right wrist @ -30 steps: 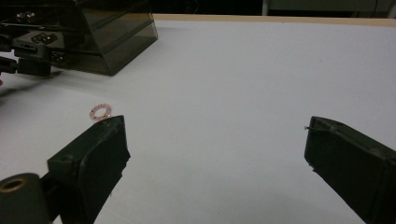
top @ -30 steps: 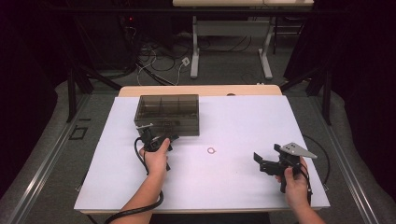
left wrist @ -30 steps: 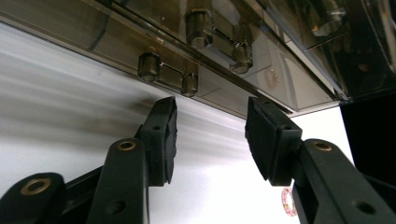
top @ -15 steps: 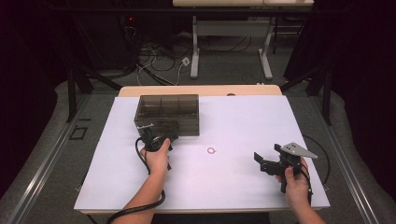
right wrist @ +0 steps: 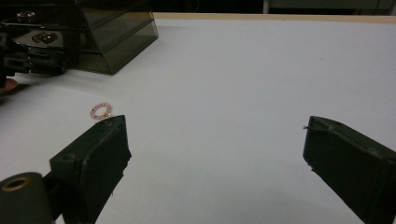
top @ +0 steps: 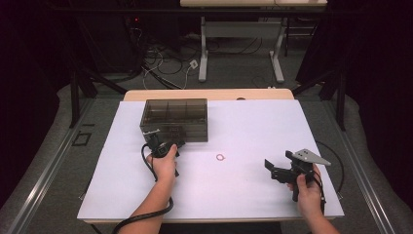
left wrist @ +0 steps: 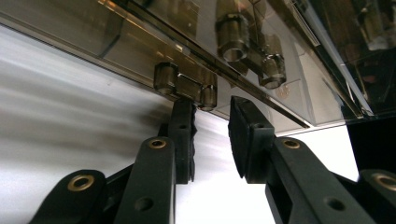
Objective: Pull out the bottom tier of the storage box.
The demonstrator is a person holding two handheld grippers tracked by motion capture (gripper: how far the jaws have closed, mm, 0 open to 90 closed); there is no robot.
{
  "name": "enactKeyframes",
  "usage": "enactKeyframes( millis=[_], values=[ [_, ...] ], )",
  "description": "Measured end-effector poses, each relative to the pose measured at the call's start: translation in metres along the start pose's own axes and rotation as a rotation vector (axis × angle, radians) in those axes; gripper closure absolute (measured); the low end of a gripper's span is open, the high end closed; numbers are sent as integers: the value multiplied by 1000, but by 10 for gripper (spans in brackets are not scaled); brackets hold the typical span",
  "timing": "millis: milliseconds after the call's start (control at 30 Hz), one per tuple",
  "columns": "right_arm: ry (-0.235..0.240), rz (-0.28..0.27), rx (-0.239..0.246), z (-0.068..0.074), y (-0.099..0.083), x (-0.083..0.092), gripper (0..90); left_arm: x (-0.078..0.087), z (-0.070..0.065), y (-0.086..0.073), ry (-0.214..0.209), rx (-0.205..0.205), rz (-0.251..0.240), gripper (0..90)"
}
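The left gripper [left wrist: 210, 116] had its 2 black jaws drawn close, a narrow gap between them, and they had just been closing; the tips sat right under a small latch [left wrist: 187, 86] on the front lower edge of the smoky clear box [top: 174, 118], the left tip touching it, though whether the pads pinched anything I could not tell. That close detail came from the left gripper view; the high view instead placed this gripper [top: 163, 146] against the box's near wall, at the left of the white table [top: 243, 126]. The right gripper [right wrist: 215, 154] stood wide open and empty. A small pink ring [right wrist: 101, 110] lay on the table just beyond its left jaw, well apart from the box.
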State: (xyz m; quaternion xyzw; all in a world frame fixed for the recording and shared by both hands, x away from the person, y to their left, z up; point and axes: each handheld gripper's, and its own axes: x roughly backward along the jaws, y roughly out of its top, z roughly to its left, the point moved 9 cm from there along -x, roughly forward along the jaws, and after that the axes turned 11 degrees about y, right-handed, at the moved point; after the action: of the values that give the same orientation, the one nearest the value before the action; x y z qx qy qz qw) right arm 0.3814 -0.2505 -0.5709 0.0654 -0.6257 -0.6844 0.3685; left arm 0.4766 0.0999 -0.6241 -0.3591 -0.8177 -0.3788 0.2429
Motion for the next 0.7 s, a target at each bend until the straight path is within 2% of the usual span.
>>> enactKeyframes(
  millis=[267, 333, 700],
  values=[
    [1, 2, -4, 0, 0, 0, 68, -2, 1, 1, -8, 20, -2, 745],
    [2, 3, -5, 0, -1, 0, 68, -1, 3, 0, -12, 22, 11, 755],
    [2, 8, -7, 0, -1, -1, 68, -2, 3, 0, -14, 23, 7, 795]
  ],
)
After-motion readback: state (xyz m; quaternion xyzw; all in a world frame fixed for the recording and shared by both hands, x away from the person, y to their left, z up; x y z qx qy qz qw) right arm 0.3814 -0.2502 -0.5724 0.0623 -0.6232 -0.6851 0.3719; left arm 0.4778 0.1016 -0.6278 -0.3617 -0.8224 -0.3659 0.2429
